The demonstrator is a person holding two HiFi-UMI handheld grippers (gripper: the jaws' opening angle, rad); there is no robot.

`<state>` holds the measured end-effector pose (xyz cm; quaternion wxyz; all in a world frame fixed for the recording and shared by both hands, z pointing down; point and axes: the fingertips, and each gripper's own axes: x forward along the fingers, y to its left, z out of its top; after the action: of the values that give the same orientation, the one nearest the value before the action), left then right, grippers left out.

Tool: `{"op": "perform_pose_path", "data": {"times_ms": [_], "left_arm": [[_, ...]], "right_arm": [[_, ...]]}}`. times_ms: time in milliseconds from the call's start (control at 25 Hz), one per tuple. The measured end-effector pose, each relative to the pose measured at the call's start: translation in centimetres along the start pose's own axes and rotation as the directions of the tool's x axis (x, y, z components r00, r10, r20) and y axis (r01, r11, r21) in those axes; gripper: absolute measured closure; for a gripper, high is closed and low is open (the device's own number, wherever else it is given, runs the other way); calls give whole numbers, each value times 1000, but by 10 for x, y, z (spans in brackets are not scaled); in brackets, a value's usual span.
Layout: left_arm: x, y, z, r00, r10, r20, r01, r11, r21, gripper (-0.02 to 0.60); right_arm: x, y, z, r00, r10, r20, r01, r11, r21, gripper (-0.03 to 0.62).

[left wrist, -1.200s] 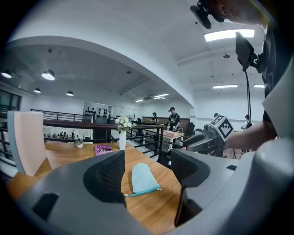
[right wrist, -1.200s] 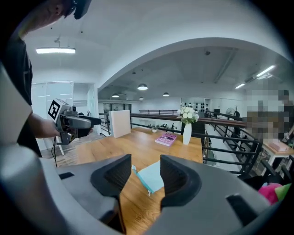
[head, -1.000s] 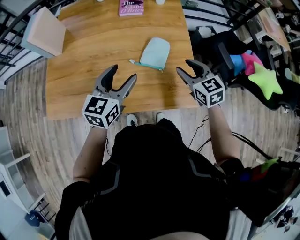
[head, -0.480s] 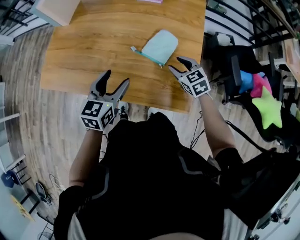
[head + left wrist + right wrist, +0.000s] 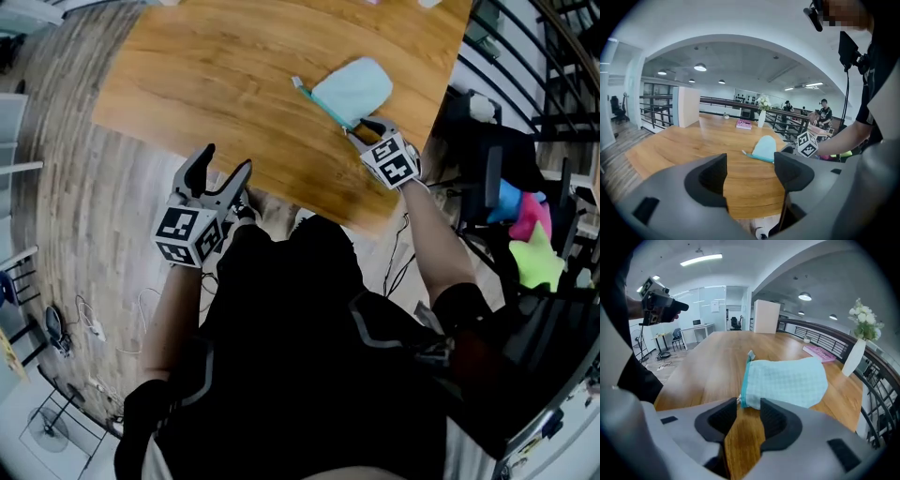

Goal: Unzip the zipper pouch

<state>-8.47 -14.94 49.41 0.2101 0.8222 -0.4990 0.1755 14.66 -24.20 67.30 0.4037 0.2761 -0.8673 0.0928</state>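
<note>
Zipper pouch [image 5: 354, 89]: pale mint fabric with a fine check, a darker teal zipper strip along one edge and a small tab at its far end, lying flat and zipped near the right edge of the wooden desk [image 5: 234, 66]. Right gripper [image 5: 364, 129]: jaws have just been closing to a narrow gap, with the pouch's near zipper corner at the tips but not pinched. Left gripper [image 5: 225, 161]: jaws apart and empty at the desk's near edge, well apart from the pouch.
</note>
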Motion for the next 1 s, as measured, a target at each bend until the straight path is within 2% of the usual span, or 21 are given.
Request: {"op": "perform_pose_path", "data": {"times_ms": [120,360,680,800,1000], "left_arm": [[-8,5,-7,1000,24,-7,-24,1000,-10,261],[-12,8,-10,1000,20,-19,-21,1000,-16,261],[0,3,-5,997,-50,-52,51,999,20,261],[4,1,-2,996,-75,-57,77,997,27,261],[6,-6,3,990,-124,-64,128,990,53,261]], "right_arm": [[12,-2,-4,1000,10,-12,-11,1000,-12,428],[23,0,-6,999,29,-17,-30,999,-20,442],[27,4,1,998,67,23,-67,998,-5,517],[24,6,1,996,86,18,-87,996,34,526],[9,10,15,992,107,68,-115,985,129,533]]}}
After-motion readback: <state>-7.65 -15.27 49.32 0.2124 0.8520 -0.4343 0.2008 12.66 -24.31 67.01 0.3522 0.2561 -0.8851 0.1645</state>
